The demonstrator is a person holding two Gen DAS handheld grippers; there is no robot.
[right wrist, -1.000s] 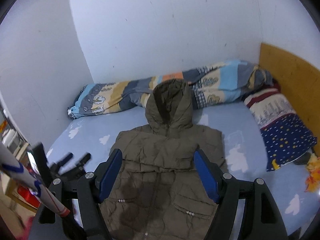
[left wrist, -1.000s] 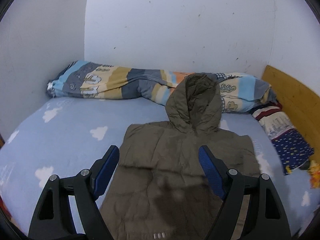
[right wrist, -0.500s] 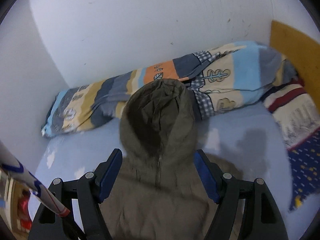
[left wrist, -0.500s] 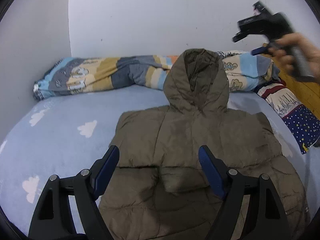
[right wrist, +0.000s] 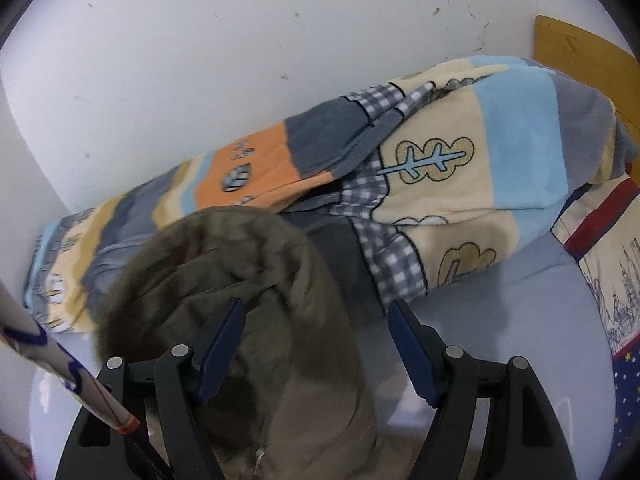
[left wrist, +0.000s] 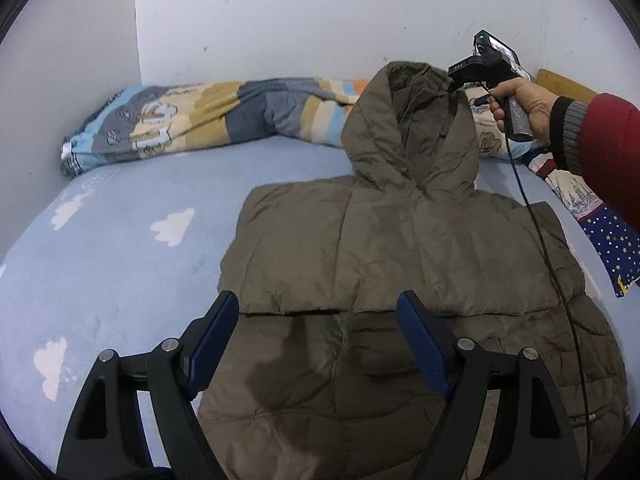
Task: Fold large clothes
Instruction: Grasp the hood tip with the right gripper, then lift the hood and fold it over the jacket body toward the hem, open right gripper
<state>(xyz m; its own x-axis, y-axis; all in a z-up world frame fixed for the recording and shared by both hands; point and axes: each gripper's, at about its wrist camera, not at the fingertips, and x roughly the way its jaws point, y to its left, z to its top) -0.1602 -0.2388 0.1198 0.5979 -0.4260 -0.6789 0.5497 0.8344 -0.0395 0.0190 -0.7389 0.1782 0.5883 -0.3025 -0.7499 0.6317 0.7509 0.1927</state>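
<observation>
An olive hooded puffer jacket [left wrist: 400,248] lies flat on the blue cloud-print sheet [left wrist: 120,248], its hood [left wrist: 408,128] pointing at the wall. My left gripper [left wrist: 316,304] hovers open over the jacket's middle, just above a crosswise fold edge, with nothing pinched. My right gripper [right wrist: 316,344] is down at the hood [right wrist: 224,264]. Its jaws are closing, and the hood's right rim lies between them without the pads pressing on it. In the left wrist view a hand [left wrist: 524,100] in a red sleeve holds that gripper behind the hood's top.
A rolled patchwork blanket [left wrist: 220,116] [right wrist: 440,168] lies along the white wall. Patterned pillows [left wrist: 608,240] [right wrist: 600,248] and a wooden headboard [right wrist: 580,52] are at the right. A black cable [left wrist: 548,248] trails across the jacket. A white tube [right wrist: 40,348] crosses the lower left.
My right gripper swept from over the jacket's body up to the hood and its jaws narrowed a little. My left gripper sank closer to the jacket. The right hand came into the left view.
</observation>
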